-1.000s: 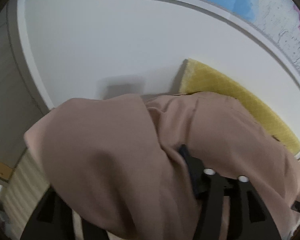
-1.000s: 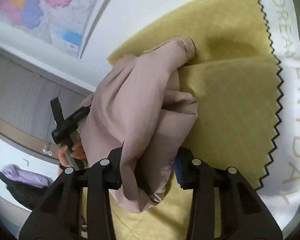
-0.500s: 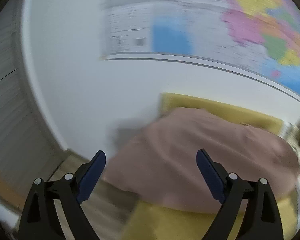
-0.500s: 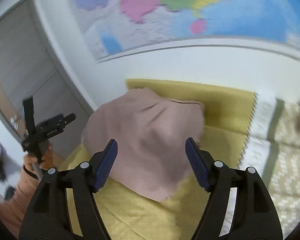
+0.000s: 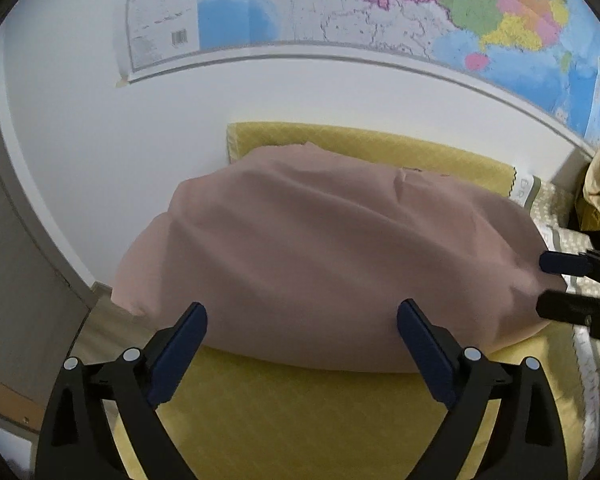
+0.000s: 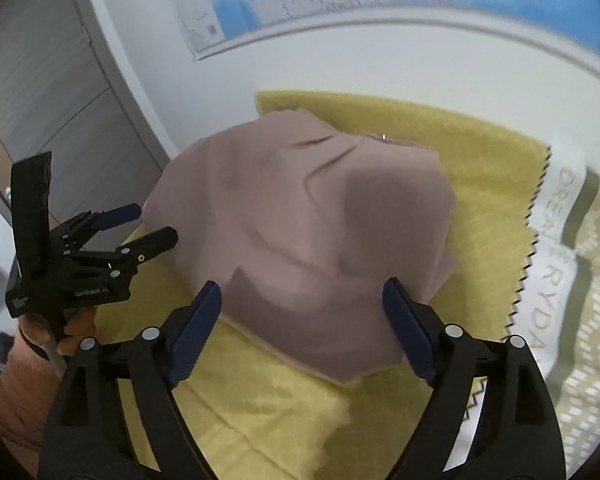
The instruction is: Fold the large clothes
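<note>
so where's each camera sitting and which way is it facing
Left wrist view: on the left gripper, looking forward and down over the pink garment toward the wall map; its own jaws are opening with nothing between them, and the right gripper pokes in at the right edge.
Right wrist view: on the right gripper, facing the garment; its jaws are opening and empty, with the left gripper and a hand at left.
Both views share the garment, yellow cloth and map.

A second ago both my grippers pinch the pink garment (image 5: 332, 264). Now it lies released in a folded heap on the yellow cloth (image 5: 340, 412). My left gripper (image 5: 302, 320) and right gripper (image 6: 302, 300) have backed off it, jaws opening, nothing between the pads.
</note>
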### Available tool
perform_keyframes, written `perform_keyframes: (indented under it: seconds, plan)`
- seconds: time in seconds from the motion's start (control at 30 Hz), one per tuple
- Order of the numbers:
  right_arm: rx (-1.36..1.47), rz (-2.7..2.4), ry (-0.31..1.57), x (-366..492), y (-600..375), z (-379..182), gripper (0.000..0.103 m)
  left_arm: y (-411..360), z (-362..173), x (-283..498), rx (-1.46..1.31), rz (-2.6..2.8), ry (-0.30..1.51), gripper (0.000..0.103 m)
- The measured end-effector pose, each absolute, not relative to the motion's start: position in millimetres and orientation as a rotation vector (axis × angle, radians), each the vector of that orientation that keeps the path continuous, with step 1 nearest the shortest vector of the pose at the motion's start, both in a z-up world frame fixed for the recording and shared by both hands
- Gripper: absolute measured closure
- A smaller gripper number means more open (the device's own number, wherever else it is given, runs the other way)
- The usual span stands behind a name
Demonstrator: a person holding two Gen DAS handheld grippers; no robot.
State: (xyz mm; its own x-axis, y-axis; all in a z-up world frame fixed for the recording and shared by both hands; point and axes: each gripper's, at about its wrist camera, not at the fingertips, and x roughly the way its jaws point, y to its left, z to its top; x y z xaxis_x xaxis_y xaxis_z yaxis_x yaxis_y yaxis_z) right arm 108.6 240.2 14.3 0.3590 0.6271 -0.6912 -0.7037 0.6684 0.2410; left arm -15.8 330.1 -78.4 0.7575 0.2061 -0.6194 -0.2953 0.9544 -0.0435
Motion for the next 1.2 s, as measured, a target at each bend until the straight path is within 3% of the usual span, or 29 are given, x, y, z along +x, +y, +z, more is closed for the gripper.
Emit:
perform_keyframes:
  seconds: [0.3,1.2]
  plan:
    - [-0.108,0.848,0.761,77,222,18,0.006,295,-60,-44,-0.124,0.345,0.597,0.007]
    - [-0.110,0.821,0.669,22,193,23,0.006,238,-41,-95,-0.131,0.433,0.542,0.007]
